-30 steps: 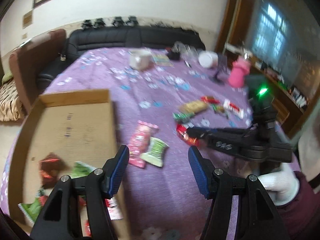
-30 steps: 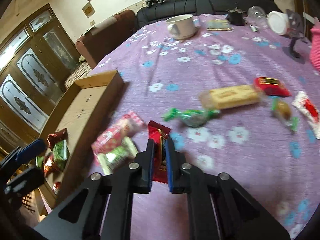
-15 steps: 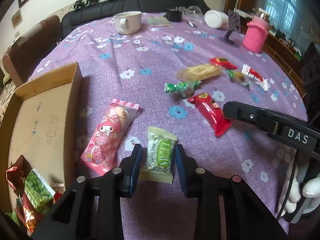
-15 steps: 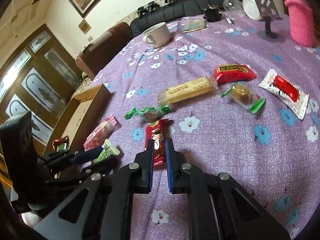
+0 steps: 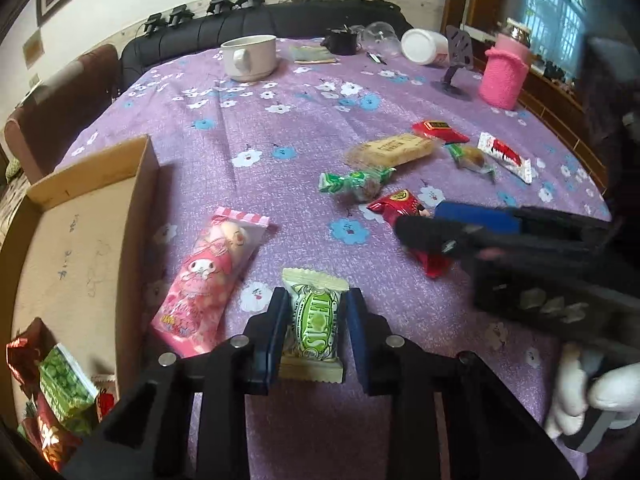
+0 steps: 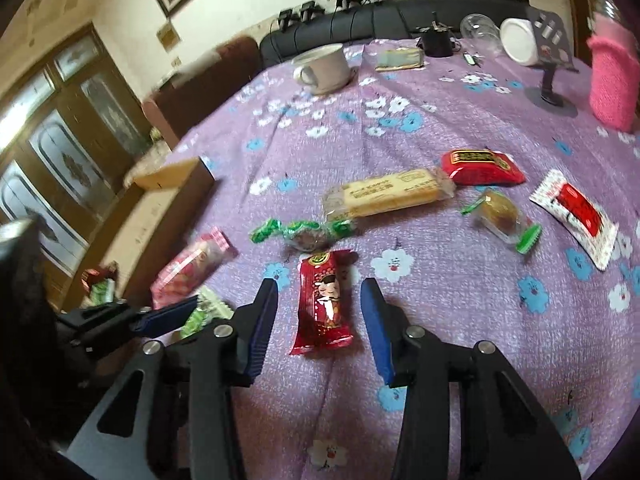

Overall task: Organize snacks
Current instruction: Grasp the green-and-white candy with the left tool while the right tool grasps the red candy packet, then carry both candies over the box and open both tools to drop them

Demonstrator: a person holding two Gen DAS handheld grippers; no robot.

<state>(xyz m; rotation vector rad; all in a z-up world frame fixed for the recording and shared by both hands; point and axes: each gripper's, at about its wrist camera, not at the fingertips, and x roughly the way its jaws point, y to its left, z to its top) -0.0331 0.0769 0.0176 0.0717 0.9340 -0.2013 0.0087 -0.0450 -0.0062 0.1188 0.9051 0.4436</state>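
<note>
Snacks lie on the counter (image 5: 304, 128) right of the box (image 5: 76, 240). Left claw (image 5: 316, 326) is closing, pads pressing a green packet (image 5: 314, 322) beside the box; right claw (image 6: 320, 320) is opening, released around a red packet (image 6: 324, 300) farther right.

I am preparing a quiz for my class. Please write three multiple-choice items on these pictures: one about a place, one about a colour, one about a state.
1. Where is the pink snack?
A. inside the box
B. beside the box, on the cloth
C. standing upright against the box

2. What colour is the knitted cover?
A. green
B. white
C. pink

3. How does the mug stand?
A. upright
B. on its side
C. upside down

Answers:
1 B: it lies flat on the cloth, outside the box wall.
2 C: the knit is bright pink.
3 A: its open rim faces up.
</note>
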